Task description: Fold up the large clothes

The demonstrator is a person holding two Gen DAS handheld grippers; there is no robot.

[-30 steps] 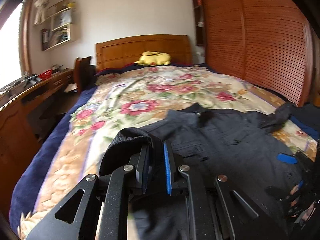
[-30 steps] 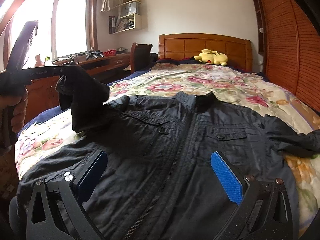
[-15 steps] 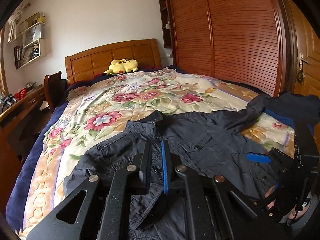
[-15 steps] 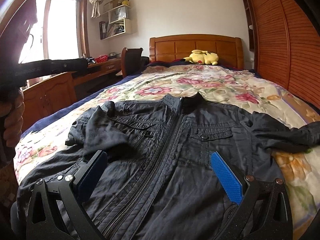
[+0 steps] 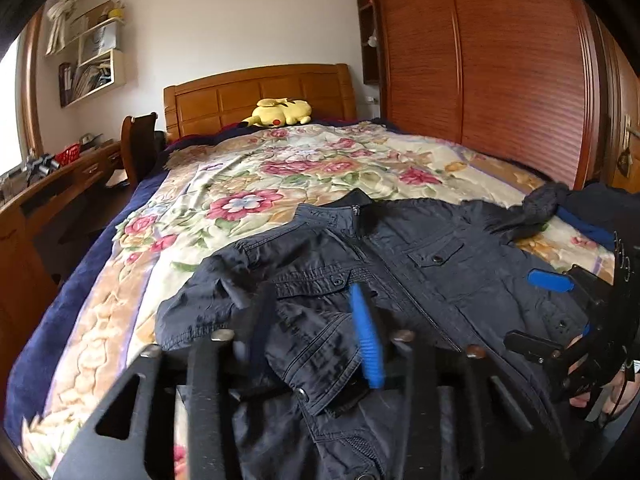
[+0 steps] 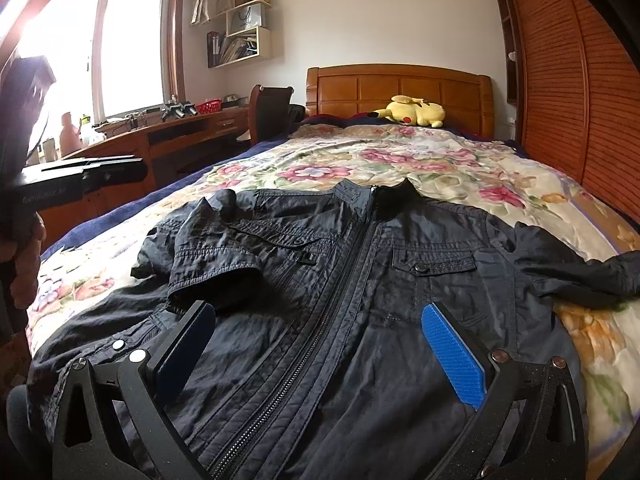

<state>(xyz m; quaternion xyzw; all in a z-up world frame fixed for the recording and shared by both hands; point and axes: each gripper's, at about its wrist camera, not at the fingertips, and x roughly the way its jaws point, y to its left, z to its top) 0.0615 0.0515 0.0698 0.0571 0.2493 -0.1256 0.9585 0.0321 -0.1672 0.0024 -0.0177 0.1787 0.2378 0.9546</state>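
Spread flat on the bed (image 6: pixel 440 168), the dark jacket (image 6: pixel 360 288) lay front-up with its zip closed and its collar toward the headboard (image 6: pixel 400 88), a layout that suits folding since both sides can be turned in over the middle. One sleeve (image 6: pixel 216 256) was already doubled across the chest, its cuff resting near the breast pocket, while the other sleeve (image 6: pixel 580 272) trailed out toward the bed's edge beside the wardrobe doors (image 6: pixel 580 80).

The left hand-held gripper (image 5: pixel 316 332) hovered just above the folded sleeve with its fingers parted and nothing between them; they were blurred in its own camera, so how wide the gap was is hard to say, but cloth showed clearly through it. That open stance fitted a release: the sleeve seemed placed and let go.

The right hand-held gripper (image 6: pixel 320 356) was spread wide over the lower front of the jacket, straddling the zip and gripping nothing, probably waiting there because the outstretched sleeve on its side was the next piece to bring in.

A yellow plush toy (image 6: pixel 412 110) sat by the headboard, well apart from the work.
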